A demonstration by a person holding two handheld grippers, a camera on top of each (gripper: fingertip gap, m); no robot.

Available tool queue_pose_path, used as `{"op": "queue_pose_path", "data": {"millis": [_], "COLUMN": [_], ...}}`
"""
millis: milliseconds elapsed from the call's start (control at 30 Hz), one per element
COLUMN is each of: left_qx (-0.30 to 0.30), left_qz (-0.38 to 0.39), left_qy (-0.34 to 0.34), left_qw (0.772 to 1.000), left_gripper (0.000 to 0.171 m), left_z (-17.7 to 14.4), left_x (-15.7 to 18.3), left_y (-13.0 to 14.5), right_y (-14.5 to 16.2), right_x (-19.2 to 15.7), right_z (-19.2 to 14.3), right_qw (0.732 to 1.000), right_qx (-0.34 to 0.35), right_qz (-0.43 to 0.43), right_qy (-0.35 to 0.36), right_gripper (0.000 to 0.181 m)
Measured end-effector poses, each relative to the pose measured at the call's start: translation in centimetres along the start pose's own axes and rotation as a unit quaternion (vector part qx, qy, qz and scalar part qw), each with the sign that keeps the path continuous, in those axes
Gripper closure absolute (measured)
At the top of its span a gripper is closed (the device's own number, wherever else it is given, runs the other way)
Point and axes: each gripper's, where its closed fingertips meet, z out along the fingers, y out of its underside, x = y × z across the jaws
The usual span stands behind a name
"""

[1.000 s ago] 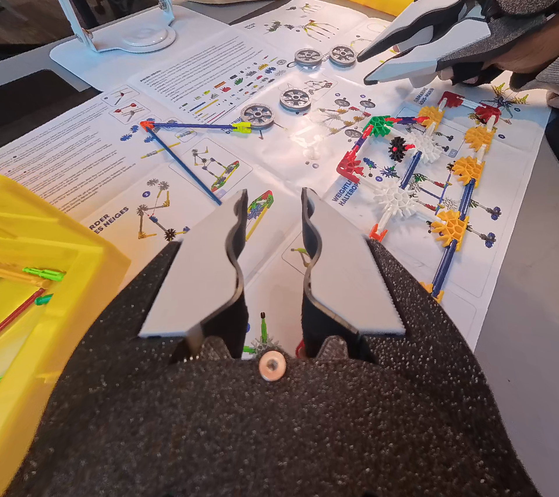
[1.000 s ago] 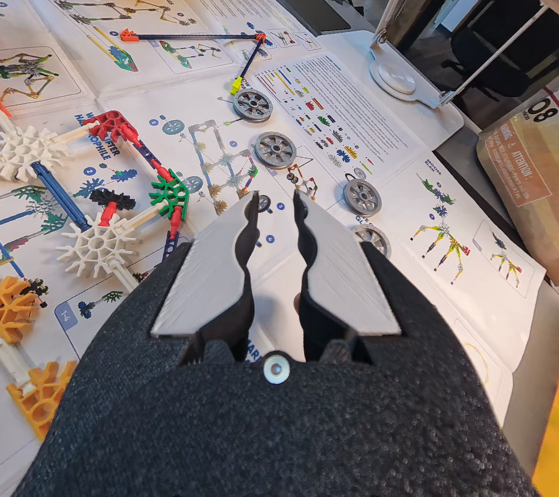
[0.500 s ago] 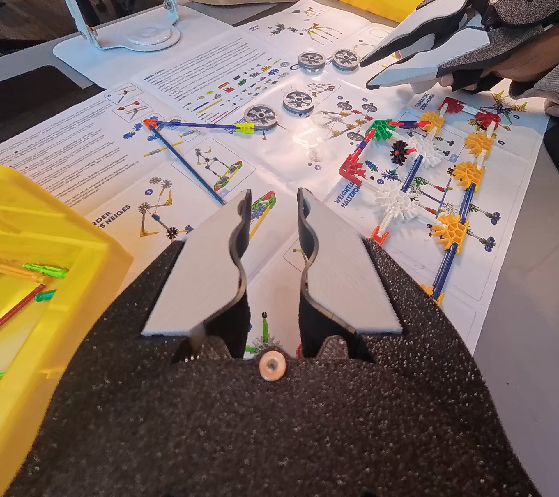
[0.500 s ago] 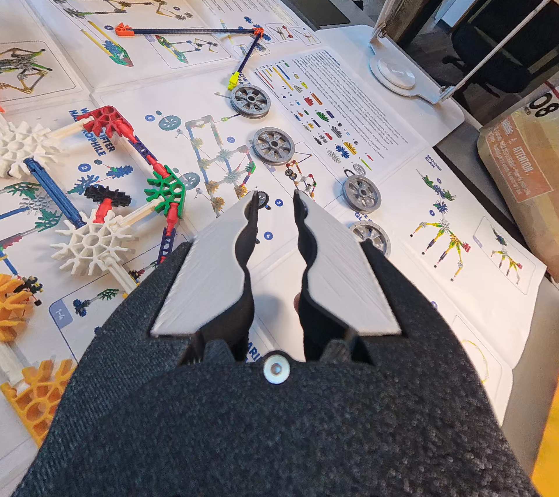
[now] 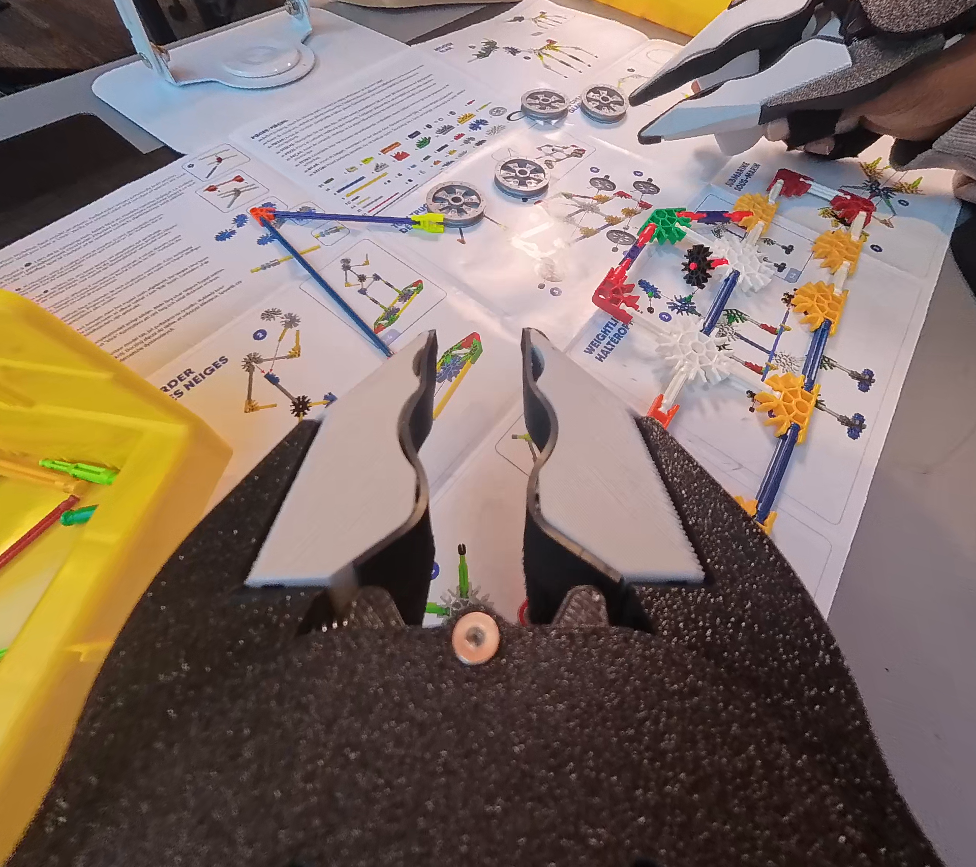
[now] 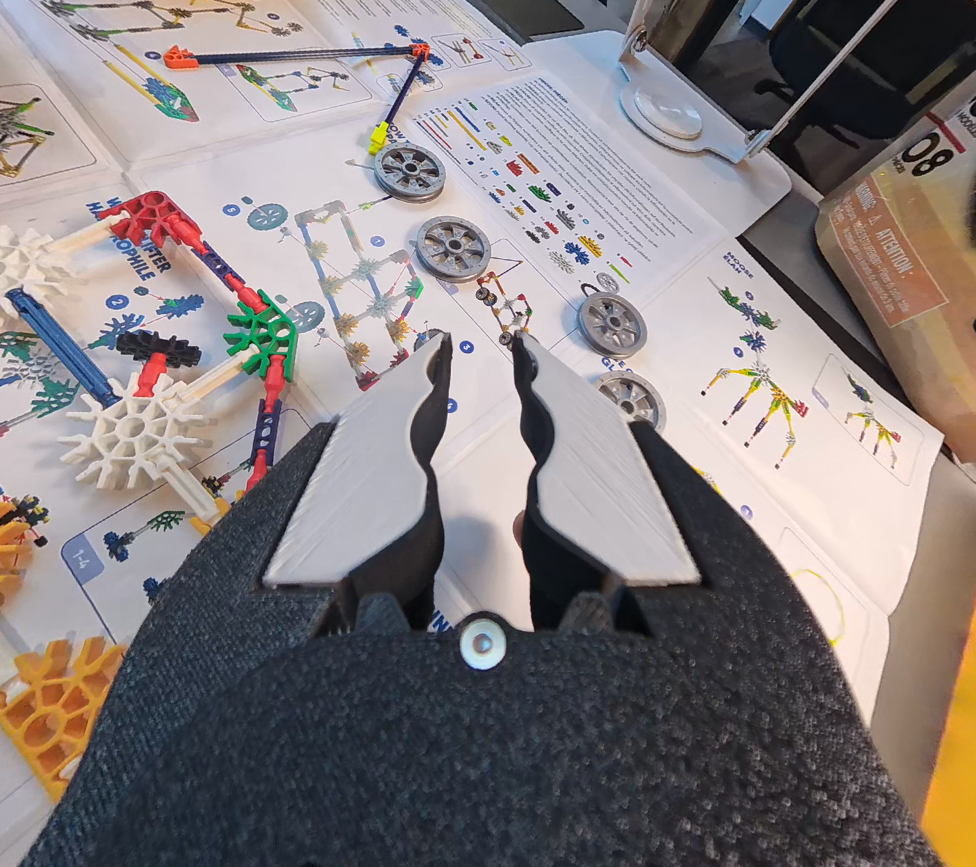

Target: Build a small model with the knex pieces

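Right gripper (image 6: 480, 340) empty, jaws narrowly parted, hovering over the instruction sheet (image 6: 591, 208). Nearest grey wheel (image 6: 612, 324) at 2 o'clock, just beside the tip. Left gripper (image 5: 478, 345) empty, moderately parted, well apart.

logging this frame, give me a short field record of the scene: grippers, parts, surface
left gripper: jaws open, empty, above the instruction sheet
right gripper: jaws open, empty, nearest the grey wheels
wheels: four, lying flat on the sheet
rod frame: flat on the sheet, untouched
blue rods: joined in a V
yellow bin: by the left gripper
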Motion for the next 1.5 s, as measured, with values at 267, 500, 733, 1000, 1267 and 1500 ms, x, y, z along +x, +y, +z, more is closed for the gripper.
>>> {"op": "queue_pose_path", "data": {"millis": [267, 500, 733, 1000, 1267, 1500], "left_qx": [0.001, 0.0, 0.0, 0.0, 0.001, 0.0], "left_qz": [-0.001, -0.004, -0.005, -0.006, -0.006, -0.005], "left_qy": [-0.002, -0.007, -0.008, -0.008, -0.008, -0.007], "left_qw": [1.0, 1.0, 1.0, 1.0, 1.0, 1.0], "left_gripper": [0.141, 0.136, 0.134, 0.134, 0.133, 0.134], "left_z": [0.0, 0.0, 0.0, -0.1, -0.1, 0.0], "left_x": [-0.1, -0.2, -0.3, -0.3, -0.3, -0.3], "left_y": [0.0, 0.0, 0.0, 0.0, 0.0, 0.0], "right_y": [0.2, 0.5, 0.5, 0.4, 0.5, 0.6], "right_x": [0.1, -0.1, -0.1, 0.6, 0.0, -0.5], "right_z": [0.1, 0.2, 0.2, 0.0, 0.1, 0.2], "right_qw": [1.0, 1.0, 1.0, 1.0, 1.0, 1.0], "right_qx": [-0.003, -0.013, -0.015, -0.008, -0.014, -0.019], "right_qz": [0.003, -0.002, -0.002, 0.017, 0.001, -0.009], "right_qy": [0.0, -0.003, -0.003, 0.008, -0.002, -0.011], "right_gripper": [0.159, 0.159, 0.16, 0.159, 0.16, 0.164]}}
